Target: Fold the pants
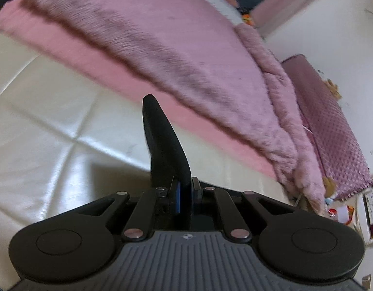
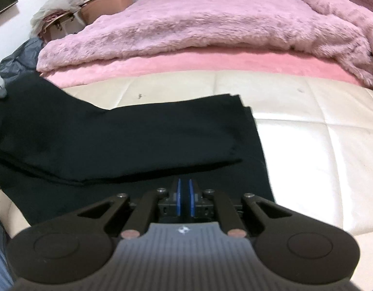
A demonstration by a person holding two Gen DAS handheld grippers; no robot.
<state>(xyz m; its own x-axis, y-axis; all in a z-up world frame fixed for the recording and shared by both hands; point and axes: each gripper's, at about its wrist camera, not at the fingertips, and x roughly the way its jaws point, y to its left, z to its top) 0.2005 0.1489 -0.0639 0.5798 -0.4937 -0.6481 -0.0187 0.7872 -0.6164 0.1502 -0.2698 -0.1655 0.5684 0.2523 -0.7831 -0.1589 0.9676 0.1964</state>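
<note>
The black pants (image 2: 128,133) lie partly folded on the cream quilted bed surface (image 2: 307,145) in the right wrist view, one leg laid over the other, hems toward the right. My right gripper (image 2: 184,194) is shut on the near edge of the pants. In the left wrist view my left gripper (image 1: 184,189) is shut on a strip of the black pants (image 1: 162,140) that sticks up between its fingers, held above the cream surface (image 1: 53,126).
A fluffy mauve blanket (image 2: 210,21) lies over a pink one (image 2: 198,63) behind the pants, and shows in the left view (image 1: 174,48). Bags and a basket (image 2: 65,17) stand at far left. A purple dotted cover (image 1: 331,126) lies at right.
</note>
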